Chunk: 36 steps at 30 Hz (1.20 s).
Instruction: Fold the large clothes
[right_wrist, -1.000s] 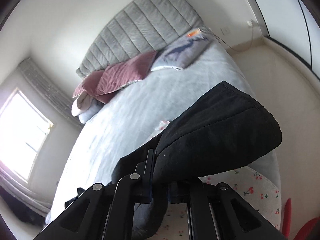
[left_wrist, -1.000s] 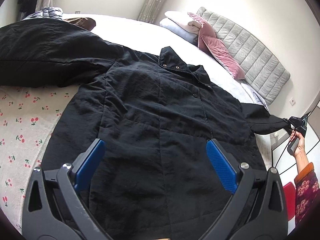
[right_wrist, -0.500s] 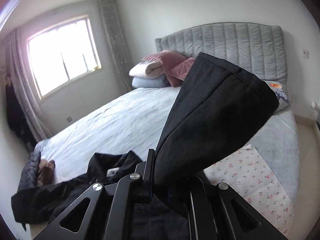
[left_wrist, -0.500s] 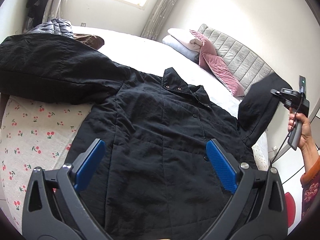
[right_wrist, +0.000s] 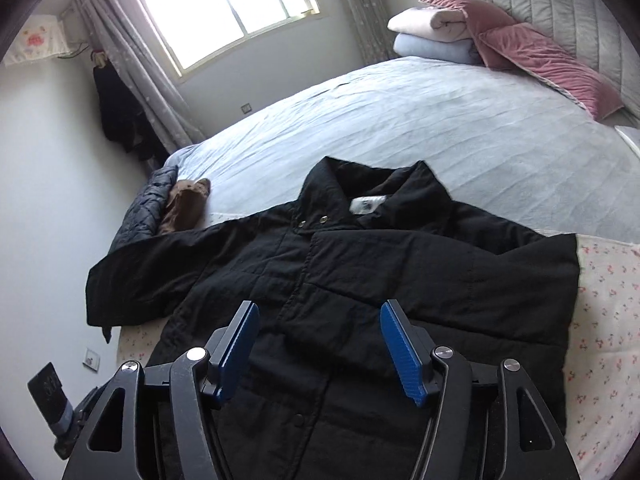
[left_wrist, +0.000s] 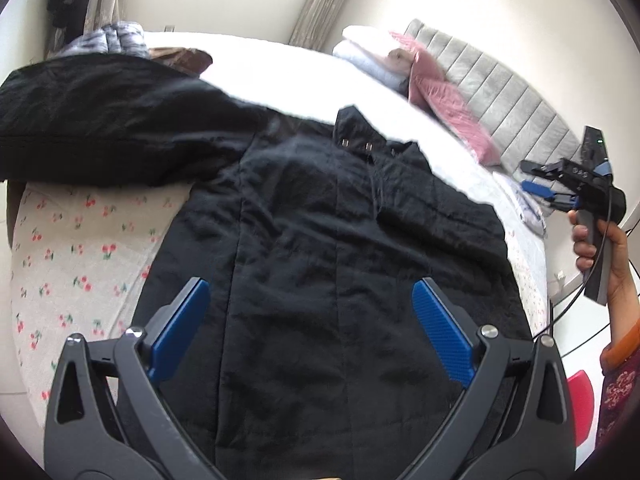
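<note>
A large black padded coat (left_wrist: 320,240) lies face up on the bed, collar toward the pillows; it also shows in the right wrist view (right_wrist: 360,280). One sleeve (right_wrist: 460,264) is folded across the chest. The other sleeve (left_wrist: 100,120) stretches out flat to the side. My left gripper (left_wrist: 312,328) is open and empty above the coat's lower body. My right gripper (right_wrist: 320,344) is open and empty above the coat's front; it also shows in the left wrist view (left_wrist: 552,188), held in a hand off the bed's right side.
The coat rests on a cherry-print cloth (left_wrist: 80,248) over a pale bedspread (right_wrist: 400,128). Pink pillows (right_wrist: 540,52) and folded blankets (right_wrist: 432,36) lie by the grey headboard (left_wrist: 500,104). A quilted grey jacket (right_wrist: 148,208) and a brown item (right_wrist: 184,208) sit at the far edge.
My right gripper carried the sleeve over the coat's chest, let go of it and opened, then drew back. The left gripper stayed open, shifting only slightly.
</note>
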Motion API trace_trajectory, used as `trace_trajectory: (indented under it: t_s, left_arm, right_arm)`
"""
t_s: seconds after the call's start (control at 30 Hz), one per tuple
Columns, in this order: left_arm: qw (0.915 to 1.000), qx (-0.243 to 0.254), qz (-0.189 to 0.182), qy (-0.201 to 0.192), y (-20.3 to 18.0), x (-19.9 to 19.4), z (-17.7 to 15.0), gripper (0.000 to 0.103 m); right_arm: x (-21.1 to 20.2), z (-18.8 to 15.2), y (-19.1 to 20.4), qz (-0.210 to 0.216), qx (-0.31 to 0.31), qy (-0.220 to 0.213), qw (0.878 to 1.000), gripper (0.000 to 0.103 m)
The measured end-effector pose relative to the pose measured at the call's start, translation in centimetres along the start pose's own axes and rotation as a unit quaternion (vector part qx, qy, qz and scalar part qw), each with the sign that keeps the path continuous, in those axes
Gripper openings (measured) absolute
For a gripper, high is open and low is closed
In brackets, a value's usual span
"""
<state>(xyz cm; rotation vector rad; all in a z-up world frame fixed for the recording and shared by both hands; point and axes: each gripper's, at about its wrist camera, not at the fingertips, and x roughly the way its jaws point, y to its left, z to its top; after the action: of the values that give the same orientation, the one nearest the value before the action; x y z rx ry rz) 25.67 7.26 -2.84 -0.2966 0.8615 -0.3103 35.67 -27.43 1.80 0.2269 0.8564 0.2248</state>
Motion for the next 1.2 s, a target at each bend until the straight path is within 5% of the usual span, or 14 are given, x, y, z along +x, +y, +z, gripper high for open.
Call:
trace_trajectory:
  t_s: [0.23, 0.5, 0.57, 0.8, 0.83, 0.93, 1.1, 1.2]
  left_arm:
    - [0.9978, 0.036, -0.010, 0.055, -3.6, 2.3, 3.5, 0.101]
    - [0.9884, 0.133, -0.029, 0.066, -10.6, 14.4, 10.3, 0.100]
    - [0.9863, 0.149, -0.019, 0.067, -11.3, 18.4, 11.5, 0.093]
    - [0.9895, 0.081, -0.031, 0.116, -10.8, 28.8, 14.1, 0.078]
    - [0.9899, 0.068, -0.041, 0.118, -10.6, 29.4, 14.1, 0.072]
    - [0.9817, 0.058, -0.108, 0.146, -11.2, 30.0, 13.8, 0.013]
    - [0.9688, 0.077, -0.226, 0.066, -11.2, 22.3, 12.7, 0.010]
    - [0.9821, 0.089, -0.155, 0.059, -9.5, 21.3, 11.8, 0.010]
  right_arm:
    - [-3.7, -1.0, -10.9, -0.083, 0.065, -0.017, 0.994, 0.075]
    - [-0.9, -2.1, -20.6, -0.099, 0.153, -0.020, 0.983, 0.075]
    - [0.1, -2.2, -22.6, -0.094, 0.170, -0.024, 0.981, 0.075]
    - [3.9, -2.4, -26.9, -0.070, 0.211, -0.029, 0.975, 0.075]
    - [4.4, -2.3, -27.5, -0.062, 0.220, -0.035, 0.973, 0.075]
    - [5.4, -1.9, -28.4, -0.037, 0.247, -0.053, 0.967, 0.075]
    - [7.0, -1.6, -29.2, -0.022, 0.278, -0.068, 0.958, 0.075]
    - [7.7, -1.6, -29.1, -0.028, 0.276, -0.065, 0.958, 0.075]
